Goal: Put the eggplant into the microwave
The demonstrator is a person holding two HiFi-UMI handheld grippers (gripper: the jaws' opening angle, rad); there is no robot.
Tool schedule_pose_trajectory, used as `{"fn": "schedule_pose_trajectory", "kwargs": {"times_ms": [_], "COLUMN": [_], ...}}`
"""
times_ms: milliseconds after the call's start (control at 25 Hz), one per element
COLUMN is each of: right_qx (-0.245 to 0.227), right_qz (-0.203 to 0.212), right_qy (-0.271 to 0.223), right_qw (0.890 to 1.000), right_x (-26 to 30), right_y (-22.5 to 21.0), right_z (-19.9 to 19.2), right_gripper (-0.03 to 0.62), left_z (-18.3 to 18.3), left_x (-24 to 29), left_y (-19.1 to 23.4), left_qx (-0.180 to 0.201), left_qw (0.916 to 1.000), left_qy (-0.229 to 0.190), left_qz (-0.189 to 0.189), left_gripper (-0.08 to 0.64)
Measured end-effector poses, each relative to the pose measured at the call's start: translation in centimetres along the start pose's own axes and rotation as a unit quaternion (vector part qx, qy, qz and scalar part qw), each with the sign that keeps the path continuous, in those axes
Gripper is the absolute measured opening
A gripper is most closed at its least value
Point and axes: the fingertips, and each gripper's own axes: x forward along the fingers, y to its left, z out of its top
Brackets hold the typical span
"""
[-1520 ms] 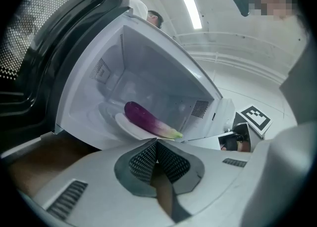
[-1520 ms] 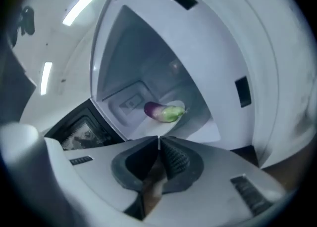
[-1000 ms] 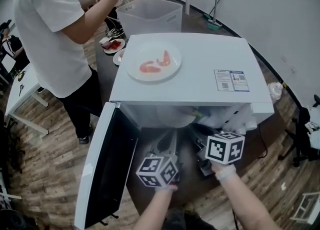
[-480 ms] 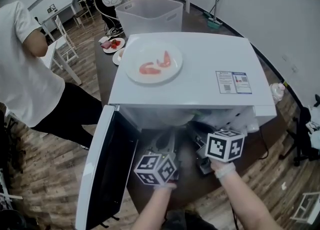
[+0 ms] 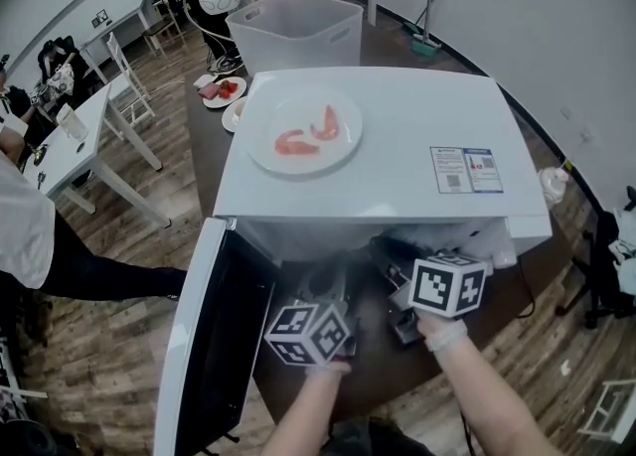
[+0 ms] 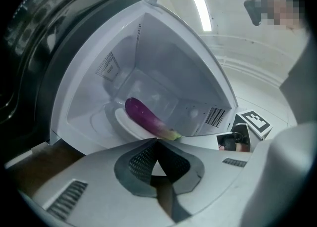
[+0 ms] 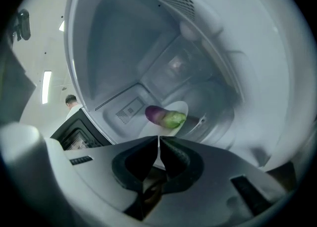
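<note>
Your left gripper (image 6: pixel 157 143) has its jaws together, tips meeting with nothing between them, and it points into the open microwave (image 6: pixel 148 58). Your right gripper (image 7: pixel 159 141) shows only a hairline slit between its jaws. It is also empty and faces the same cavity from the other side.

The eggplant (image 6: pixel 146 118) lies inside the microwave on a white dish (image 6: pixel 126 124) on the cavity floor. The left gripper view gives you its full length: the purple body runs toward the back left, and the pale green stem end is nearest the opening. The right gripper view meets that stem end almost head-on, so the green cap hides most of the purple.

The head view shows none of this, because the microwave's top covers the cavity. Only there do you see the door (image 5: pixel 219 335) swung out at the left. A round plate (image 5: pixel 273 116) with two pink pieces sits toward the top's back left corner. A printed sticker (image 5: pixel 465 168) is near the top's front right corner, and a pale bin (image 5: pixel 298 32) stands behind.
</note>
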Motion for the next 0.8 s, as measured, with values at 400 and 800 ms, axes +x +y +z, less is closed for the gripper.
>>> {"fn": "schedule_pose_trajectory", "kwargs": {"times_ms": [400,800], "right_qx": [0.003,-0.003], "right_qz": [0.005,0.011], "right_qy": [-0.006,-0.01], "right_qw": [1.0,1.0], "right_x": [0.8,0.9], "right_y": [0.6,0.8], "right_z": [1.0,0.8], "right_gripper": [0.02,0.005], "left_z": [0.4,0.7], "left_x": [0.7,0.8], "left_y": [0.4,0.6], "left_qx": [-0.011,-0.015], "left_qw": [0.9999,0.9999], "left_qy": [0.004,0.002], "left_qz": [-0.002,-0.006], "left_gripper": [0.003,0.003]}}
